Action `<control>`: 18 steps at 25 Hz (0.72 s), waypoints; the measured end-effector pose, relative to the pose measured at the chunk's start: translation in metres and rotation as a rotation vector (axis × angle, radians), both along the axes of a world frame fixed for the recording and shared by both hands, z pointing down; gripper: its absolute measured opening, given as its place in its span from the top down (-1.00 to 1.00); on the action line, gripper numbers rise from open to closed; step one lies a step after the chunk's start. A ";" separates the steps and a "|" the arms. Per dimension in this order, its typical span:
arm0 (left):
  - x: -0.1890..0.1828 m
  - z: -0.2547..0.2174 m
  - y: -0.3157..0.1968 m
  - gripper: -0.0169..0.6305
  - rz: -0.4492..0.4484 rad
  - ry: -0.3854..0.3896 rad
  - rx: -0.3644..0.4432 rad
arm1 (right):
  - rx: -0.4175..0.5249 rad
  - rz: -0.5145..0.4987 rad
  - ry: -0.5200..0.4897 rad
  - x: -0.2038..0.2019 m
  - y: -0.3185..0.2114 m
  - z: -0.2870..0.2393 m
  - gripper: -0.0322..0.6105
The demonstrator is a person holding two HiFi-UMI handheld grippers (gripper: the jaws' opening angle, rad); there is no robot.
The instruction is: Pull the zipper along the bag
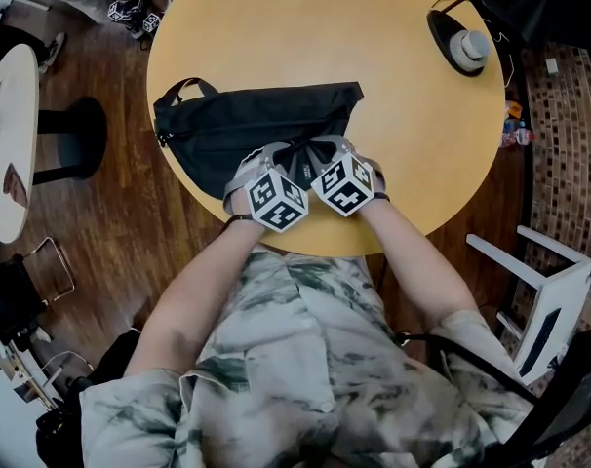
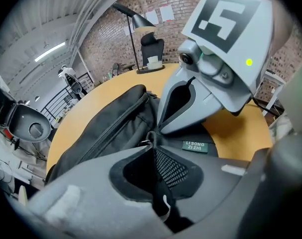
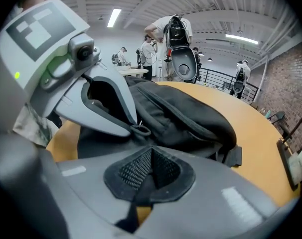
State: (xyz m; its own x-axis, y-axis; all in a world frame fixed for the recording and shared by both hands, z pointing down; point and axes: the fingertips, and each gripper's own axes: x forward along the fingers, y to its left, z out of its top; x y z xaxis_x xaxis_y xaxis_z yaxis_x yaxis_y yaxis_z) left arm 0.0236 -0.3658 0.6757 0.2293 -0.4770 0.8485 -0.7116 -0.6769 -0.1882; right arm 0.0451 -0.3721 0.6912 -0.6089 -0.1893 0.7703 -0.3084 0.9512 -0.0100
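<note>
The bag (image 1: 239, 125) lies on the table (image 1: 374, 47), long axis left-right, handle end leftward. The left gripper (image 2: 153, 142) clamps the zipper pull (image 3: 140, 130). The right gripper (image 3: 150, 154) pinches bag fabric.

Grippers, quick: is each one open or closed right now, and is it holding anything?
The left gripper is closed on the zipper pull.
The right gripper is closed, pinching fabric of the bag.

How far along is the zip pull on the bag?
Done: both tongs sit on the black bag at its near edge. In hand: left tongs pinch the zipper pull; right tongs look shut on the bag beside it. Left: the run along the bag; distance covered can't be judged.
</note>
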 end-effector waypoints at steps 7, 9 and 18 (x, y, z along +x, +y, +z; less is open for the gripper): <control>-0.009 -0.017 0.008 0.87 0.007 0.099 -0.024 | -0.001 0.007 0.035 0.001 0.001 0.003 0.88; -0.019 -0.020 0.011 0.87 0.006 0.110 -0.030 | -0.005 0.021 0.042 0.002 0.000 0.004 0.88; -0.049 -0.032 0.023 0.88 0.020 0.199 -0.039 | -0.005 0.102 0.090 0.004 -0.001 0.005 0.88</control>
State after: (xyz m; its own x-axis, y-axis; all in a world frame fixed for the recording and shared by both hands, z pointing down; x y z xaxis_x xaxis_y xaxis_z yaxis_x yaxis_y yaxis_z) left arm -0.0253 -0.3432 0.6432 0.4033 -0.4381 0.8034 -0.7185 -0.6953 -0.0186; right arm 0.0493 -0.3733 0.6958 -0.5149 -0.2423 0.8223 -0.4034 0.9149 0.0170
